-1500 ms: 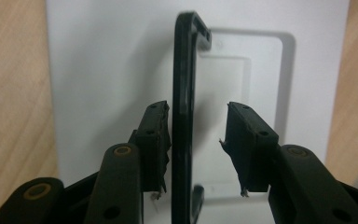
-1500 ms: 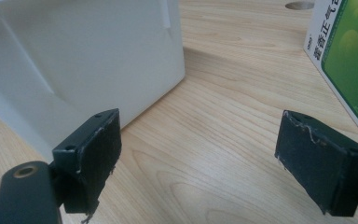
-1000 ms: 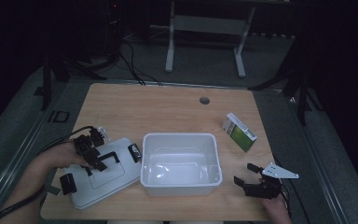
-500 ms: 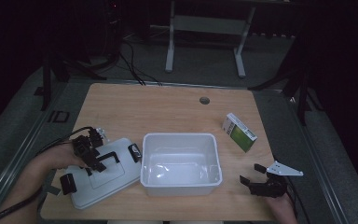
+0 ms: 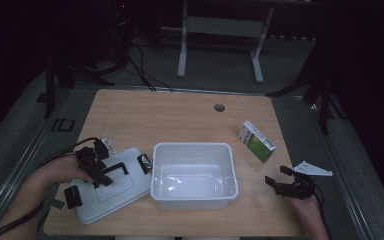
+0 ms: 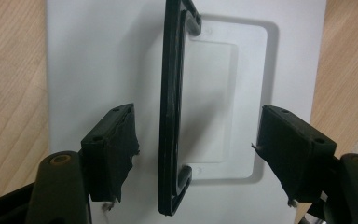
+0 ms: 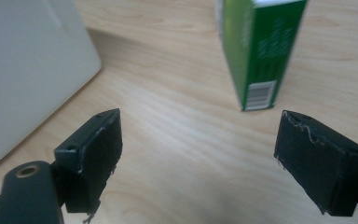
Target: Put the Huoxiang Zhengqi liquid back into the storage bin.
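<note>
Two tongs work over a wooden tabletop [image 5: 180,117]. The left tongs [image 6: 196,149] hang spread over a white lid [image 5: 112,187], their jaws on either side of its black handle [image 6: 172,116] without touching it. The lid lies just left of an open white bin [image 5: 194,175]. The right tongs [image 7: 198,149], also spread, face a green box [image 7: 258,51] standing near them.

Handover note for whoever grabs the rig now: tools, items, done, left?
Left tool: open, jaws either side of the black handle on the white lid, not closed on it.
Right tool: open, holds nothing, above bare table, facing the green box.
White bin: open, mid-table, nothing inside; lid lies flat at its left. Green box stands right of the bin.
Done: nothing packed.
Left, likely: box into bin, lid on.
</note>
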Demonstrator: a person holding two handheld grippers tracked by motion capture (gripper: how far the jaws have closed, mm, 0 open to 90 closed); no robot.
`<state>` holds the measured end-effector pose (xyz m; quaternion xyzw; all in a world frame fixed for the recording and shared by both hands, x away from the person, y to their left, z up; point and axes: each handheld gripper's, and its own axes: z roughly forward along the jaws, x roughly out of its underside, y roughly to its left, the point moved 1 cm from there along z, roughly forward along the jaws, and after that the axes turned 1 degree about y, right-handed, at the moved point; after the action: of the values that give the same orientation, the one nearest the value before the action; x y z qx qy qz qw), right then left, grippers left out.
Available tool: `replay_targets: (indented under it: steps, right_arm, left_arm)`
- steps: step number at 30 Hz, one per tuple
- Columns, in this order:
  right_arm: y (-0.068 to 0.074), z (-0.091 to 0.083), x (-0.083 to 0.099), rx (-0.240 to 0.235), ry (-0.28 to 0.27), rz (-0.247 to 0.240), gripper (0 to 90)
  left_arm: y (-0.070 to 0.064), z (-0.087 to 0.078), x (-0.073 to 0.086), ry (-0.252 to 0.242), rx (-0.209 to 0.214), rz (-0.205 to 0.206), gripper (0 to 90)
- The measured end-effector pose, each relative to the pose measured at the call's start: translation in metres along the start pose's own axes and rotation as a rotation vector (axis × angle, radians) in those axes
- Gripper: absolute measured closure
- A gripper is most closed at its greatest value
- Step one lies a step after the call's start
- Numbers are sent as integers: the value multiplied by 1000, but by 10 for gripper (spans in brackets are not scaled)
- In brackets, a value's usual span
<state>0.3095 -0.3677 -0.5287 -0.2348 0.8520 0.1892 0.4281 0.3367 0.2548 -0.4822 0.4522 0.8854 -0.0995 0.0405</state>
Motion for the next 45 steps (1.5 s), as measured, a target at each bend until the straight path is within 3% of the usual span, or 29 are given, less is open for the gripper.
replay_targets:
  steps: [6,19,24,29,39,45]
  right_arm:
    - [-17,7,-12,19,21,10,204]
    - [-35,25,-45,34,71,5,227]
    - [-38,30,-61,34,107,-25,252]
    - [-38,34,-73,38,136,-47,281]
    - [-37,54,-101,32,286,-104,377]
    - [-39,61,-110,38,341,-102,390]
  left_arm:
    - [-1,2,-1,7,-6,9,287]
    - [-2,5,-5,17,0,14,287]
    - [0,4,-4,-6,4,11,287]
    - [1,5,-4,15,-5,6,287]
    - [2,10,-2,23,-1,5,286]
    - [2,9,-1,22,-5,6,287]
